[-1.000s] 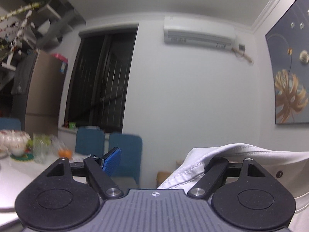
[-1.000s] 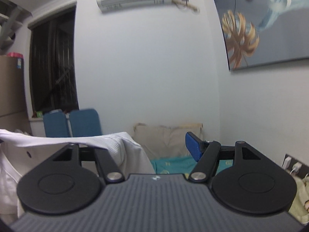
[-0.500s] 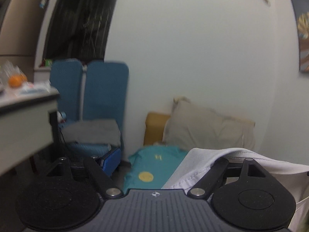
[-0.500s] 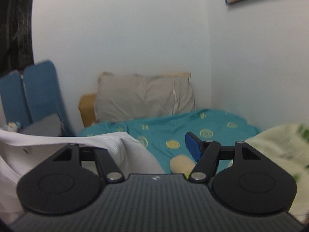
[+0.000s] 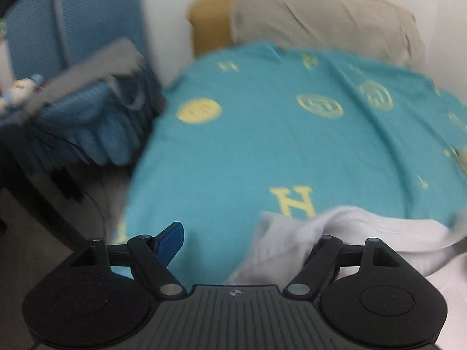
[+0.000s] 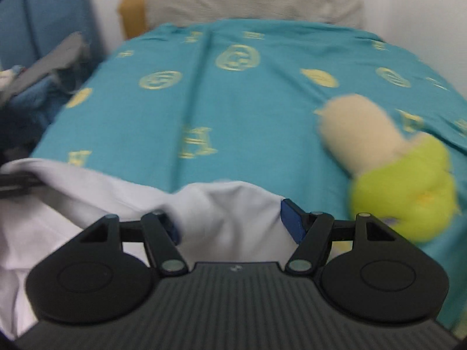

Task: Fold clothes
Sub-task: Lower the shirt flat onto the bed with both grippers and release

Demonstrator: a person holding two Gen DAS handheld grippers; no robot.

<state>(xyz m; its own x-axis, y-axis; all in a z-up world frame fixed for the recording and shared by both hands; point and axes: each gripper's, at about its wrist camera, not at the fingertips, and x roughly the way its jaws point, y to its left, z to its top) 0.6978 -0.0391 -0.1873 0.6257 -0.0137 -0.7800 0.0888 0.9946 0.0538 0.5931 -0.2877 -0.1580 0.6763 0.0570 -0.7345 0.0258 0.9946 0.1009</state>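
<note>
Both wrist views showed each gripper's wide-spread jaws with the white garment (image 5: 364, 233) bunched between them over the bed (image 5: 262, 145), though whether either gripped it could not be told, so spreading it flat seemingly came next.

teal bedspread (image 5: 262, 145), beige pillow (image 5: 321, 17), white wall (image 5: 166, 14)

Soft, even indoor light, no hard shadows or glare. Both views are motion-blurred beyond the sharp gripper bodies; fisheye bending and dark corners grow toward 9 and 3 o'clock.

A home bedroom: a bed (image 5: 292, 145) under a teal patterned sheet, a beige pillow (image 5: 321, 14) against the white wall, a plush toy (image 6: 394, 169) lying on it.
</note>
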